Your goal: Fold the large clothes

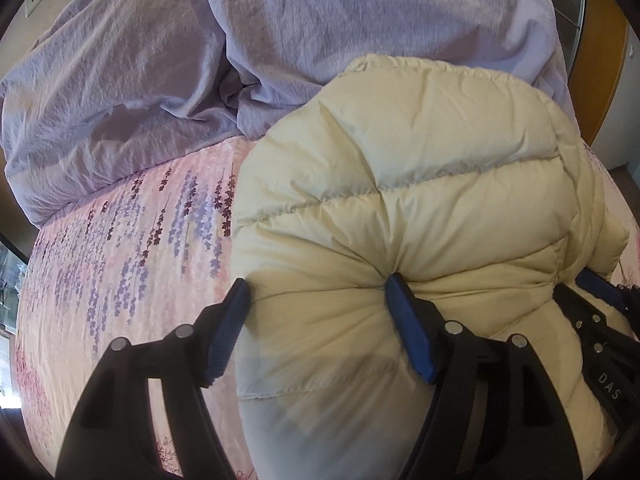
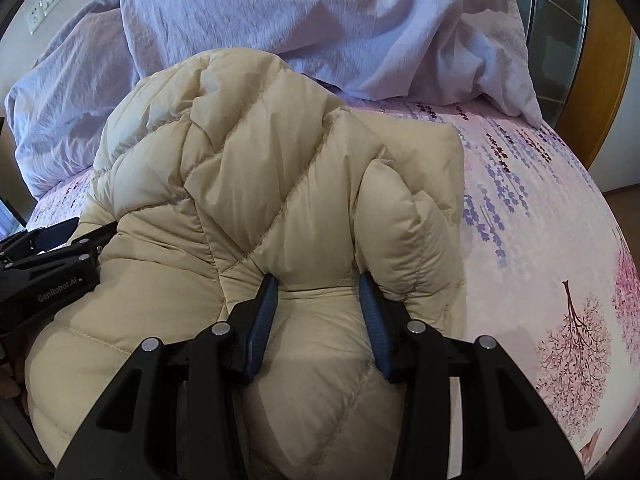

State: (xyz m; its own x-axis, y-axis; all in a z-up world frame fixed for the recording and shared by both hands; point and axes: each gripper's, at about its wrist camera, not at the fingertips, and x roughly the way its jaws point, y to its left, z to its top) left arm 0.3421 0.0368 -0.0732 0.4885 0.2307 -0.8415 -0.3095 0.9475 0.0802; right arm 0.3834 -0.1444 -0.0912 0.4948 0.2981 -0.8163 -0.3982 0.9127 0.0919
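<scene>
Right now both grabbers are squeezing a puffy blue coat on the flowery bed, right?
Not quite: the puffy coat is cream, not blue; only the finger pads are blue. Both wrist views show it. The left gripper and right gripper do squeeze it on the flowery bed.

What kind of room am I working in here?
Most likely a bedroom: the cream puffer jacket lies on a bed with a pink floral sheet, a rumpled lilac duvet behind it, and wall sockets.
</scene>
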